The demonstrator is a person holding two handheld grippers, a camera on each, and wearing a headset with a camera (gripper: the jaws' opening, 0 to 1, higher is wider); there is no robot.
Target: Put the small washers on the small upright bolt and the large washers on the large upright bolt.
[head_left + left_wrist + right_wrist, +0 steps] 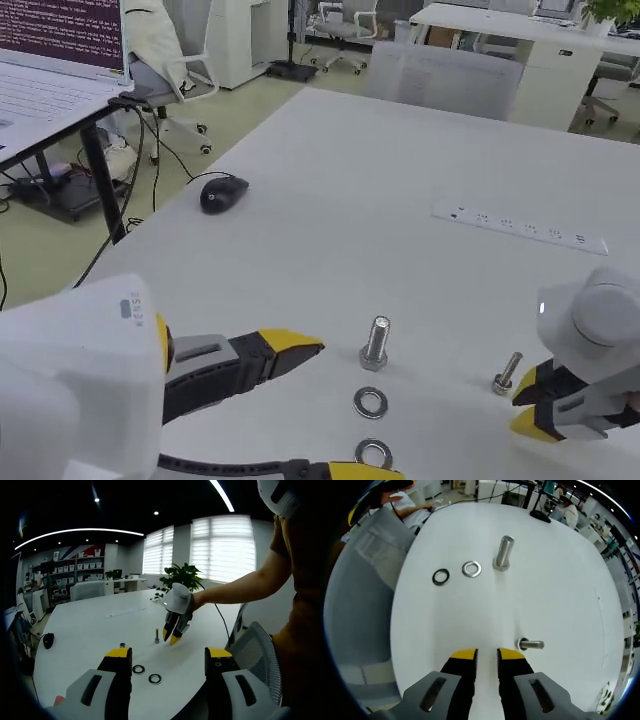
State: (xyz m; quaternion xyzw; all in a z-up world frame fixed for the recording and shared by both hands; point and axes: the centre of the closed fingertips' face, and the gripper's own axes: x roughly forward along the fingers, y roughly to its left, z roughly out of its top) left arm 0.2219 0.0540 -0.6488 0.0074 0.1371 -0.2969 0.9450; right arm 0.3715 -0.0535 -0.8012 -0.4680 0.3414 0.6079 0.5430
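Hovering low over the worktop [400, 180], our left gripper [169, 652] spreads its fingers [118, 680] wide; the right gripper [487, 654], barely parted and empty, sits beside the small bolt [531, 644]. We count two upright bolts and two washers [471, 569] flat near the large bolt [502, 552].

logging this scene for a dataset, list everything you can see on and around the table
table: 1, white, under the parts
large bolt: 1, silver, upright, near edge of table
small bolt: 1, silver, right of the large bolt, beside the right gripper
washers: 2, silver, flat on the table in front of the large bolt
computer mouse: 1, black, left side of table
power strip: 1, white, far right of table
laptop: 1, light grey, open on the desk at left
office chairs: several, white and grey, beyond the table
potted plant: 1, green, past the table
left gripper: 1, black, yellow tips, open wide by the washers
right gripper: 1, black, yellow tips, narrowly open, empty
person's arm: 1, orange sleeve, holding the right gripper
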